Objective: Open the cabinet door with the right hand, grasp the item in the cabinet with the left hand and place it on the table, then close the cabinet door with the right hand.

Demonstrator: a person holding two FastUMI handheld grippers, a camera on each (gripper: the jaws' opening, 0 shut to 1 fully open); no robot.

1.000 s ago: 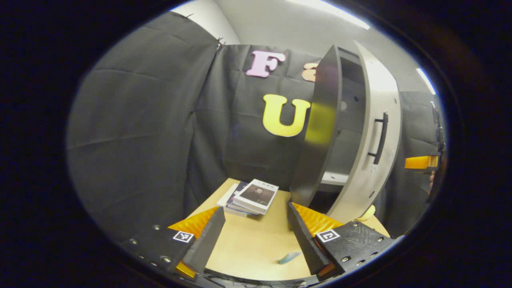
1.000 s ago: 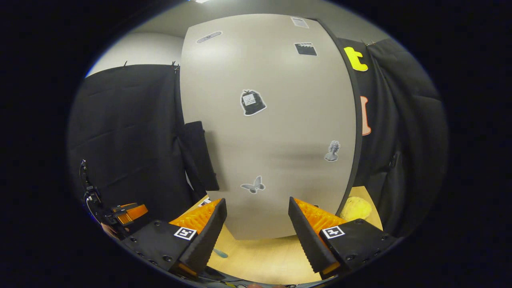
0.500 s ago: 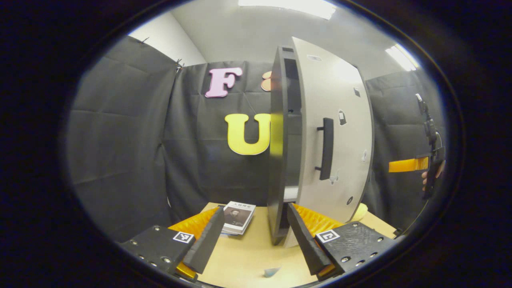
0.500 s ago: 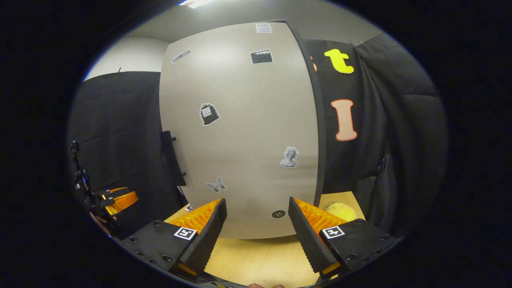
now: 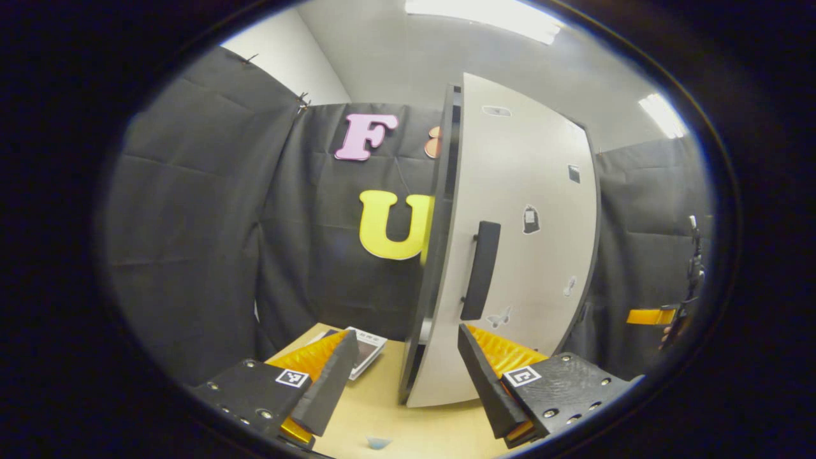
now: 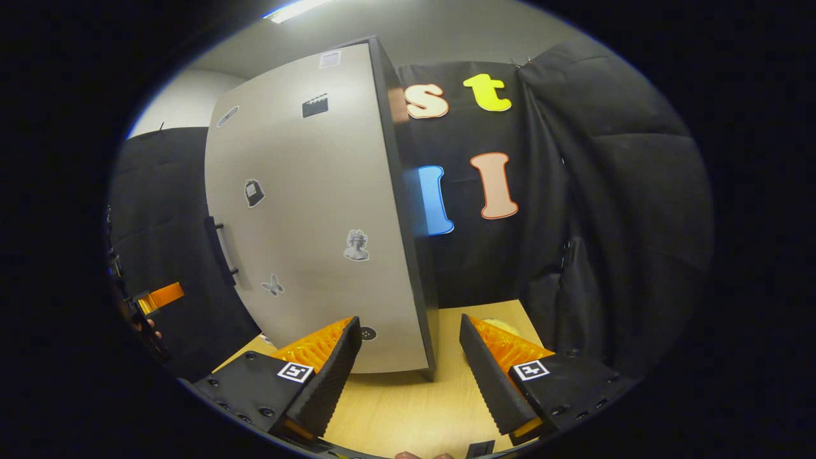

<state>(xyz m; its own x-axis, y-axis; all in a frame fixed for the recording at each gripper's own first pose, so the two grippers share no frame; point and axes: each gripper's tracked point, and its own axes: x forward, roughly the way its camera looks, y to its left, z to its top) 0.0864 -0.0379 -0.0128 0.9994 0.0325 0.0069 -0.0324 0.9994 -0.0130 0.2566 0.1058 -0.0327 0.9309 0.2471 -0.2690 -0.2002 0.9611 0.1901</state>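
On the worktop (image 5: pixel 389 408) at my left claw's (image 5: pixel 408 376) twelve o'clock, I see the cabinet door (image 5: pixel 523 255) nearly closed (books (image 5: pixel 366 344) at eleven), both claws spread, right claw (image 6: pixel 408 376) empty.

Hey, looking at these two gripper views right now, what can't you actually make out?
- Cabinet interior: hidden behind the cabinet door in the left gripper view.
- Yellow item on the table: mostly covered by the right gripper in the right gripper view.
- Book: partly behind the left gripper.
- Door stickers: too small to detail.
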